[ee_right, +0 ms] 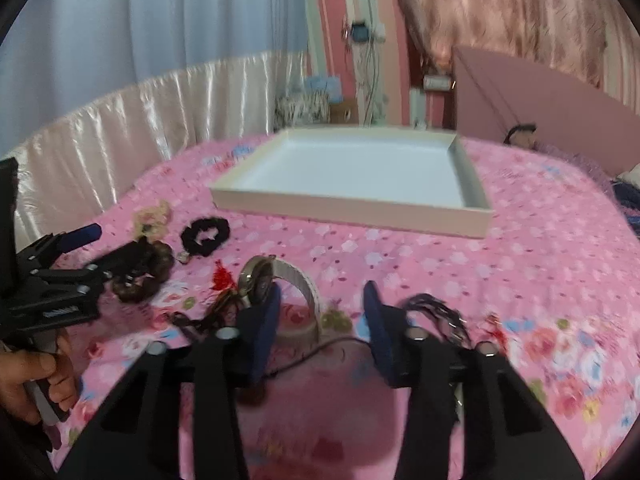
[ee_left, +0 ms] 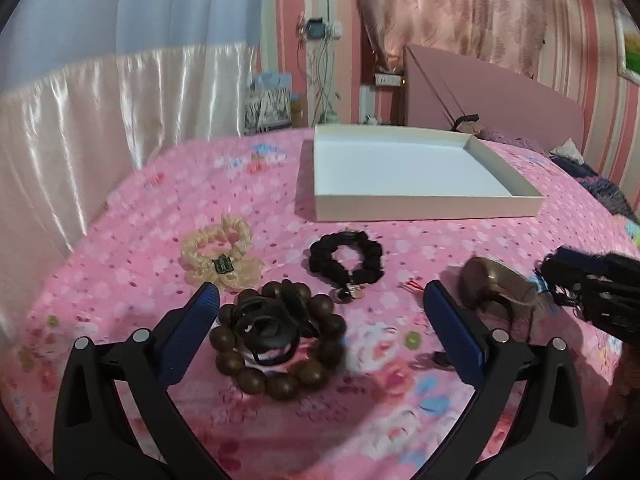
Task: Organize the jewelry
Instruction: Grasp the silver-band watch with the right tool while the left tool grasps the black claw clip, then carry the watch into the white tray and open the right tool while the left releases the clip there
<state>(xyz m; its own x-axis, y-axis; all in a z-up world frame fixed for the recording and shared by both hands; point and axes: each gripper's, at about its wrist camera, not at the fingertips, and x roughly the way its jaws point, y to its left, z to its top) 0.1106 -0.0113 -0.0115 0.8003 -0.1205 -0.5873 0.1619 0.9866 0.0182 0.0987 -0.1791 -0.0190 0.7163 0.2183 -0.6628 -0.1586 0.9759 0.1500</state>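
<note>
My left gripper (ee_left: 320, 320) is hovering with its jaws spread wide, blue ribbed pads on black plastic arms, nothing pressed between them. Between the pads the wooden bead bracelet (ee_left: 280, 344) is lying on the bed (ee_left: 120, 248): large round dark-brown beads, glossy, in a ring, with a tangle of black elastic hair ties (ee_left: 266, 326) sitting on top of it and inside it.

Toward the far edge of the bed from there, the cream scrunchie (ee_left: 218, 254) is lying crumpled, satin-looking, with a small dark tag. Beside it the black scrunchie (ee_left: 346, 258) is forming a puffy ring with a small metal charm at its near side. The shallow white box (ee_left: 424, 204), square, matte card walls, is sitting beyond both, nearer the far edge.

My right gripper (ee_right: 320, 320) is holding its jaws fairly narrow; no pad is pressing on anything that I can see. The watch (ee_right: 260, 284) is lying just ahead of the left pad, round metal case, pale ribbed strap curving into a loop between the pads. A dark thin-chained necklace (ee_right: 436, 312) is lying just right of the right pad, blurred. A thin black cord (ee_right: 320, 350) is crossing under the jaws.

The bedsheet is pink cotton with small floral print.
</note>
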